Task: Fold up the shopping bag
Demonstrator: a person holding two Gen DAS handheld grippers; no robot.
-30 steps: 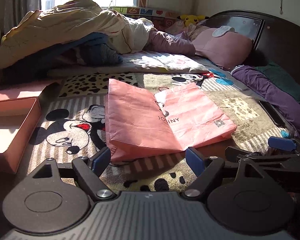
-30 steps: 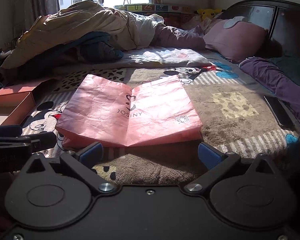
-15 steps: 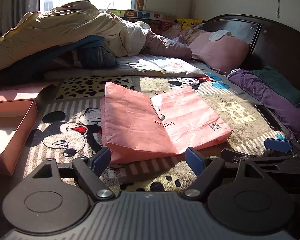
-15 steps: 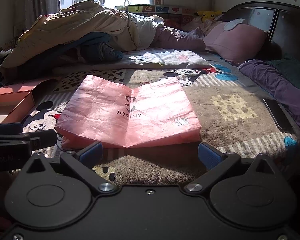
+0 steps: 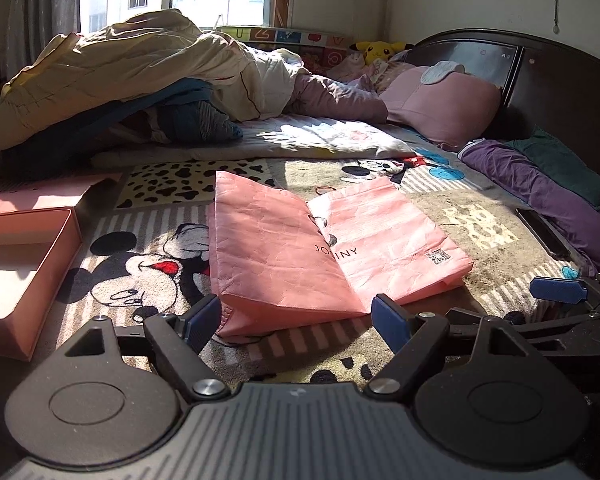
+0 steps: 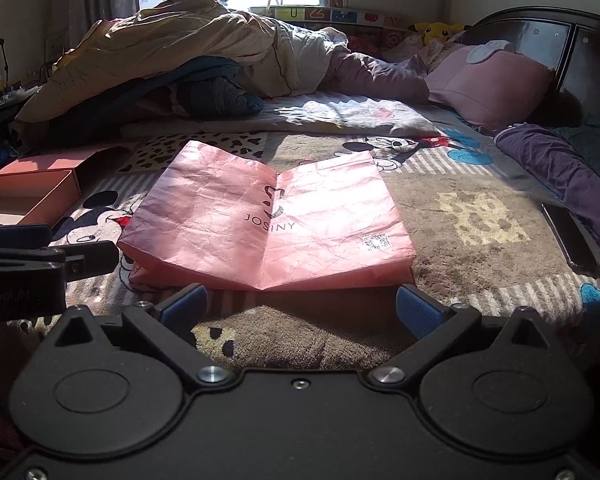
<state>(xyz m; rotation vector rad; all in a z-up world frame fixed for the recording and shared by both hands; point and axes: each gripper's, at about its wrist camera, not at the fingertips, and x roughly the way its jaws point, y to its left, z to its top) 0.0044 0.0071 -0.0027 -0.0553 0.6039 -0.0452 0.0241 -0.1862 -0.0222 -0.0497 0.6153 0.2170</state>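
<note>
Both grippers (image 5: pixel 296 318) (image 6: pixel 300 306) spread, empty; pink bag (image 6: pixel 268 216) creased (handles hidden).

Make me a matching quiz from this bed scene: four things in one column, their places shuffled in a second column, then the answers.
1. pink paper shopping bag
2. open pink cardboard box
3. yellow plush toy
4. black flat phone

A. far end, by the headboard
B. right edge, beside purple bedding
C. left of the bag
D. middle of the blanket, ahead of both grippers

Pairs: 1-D, 2-C, 3-A, 4-B
</note>
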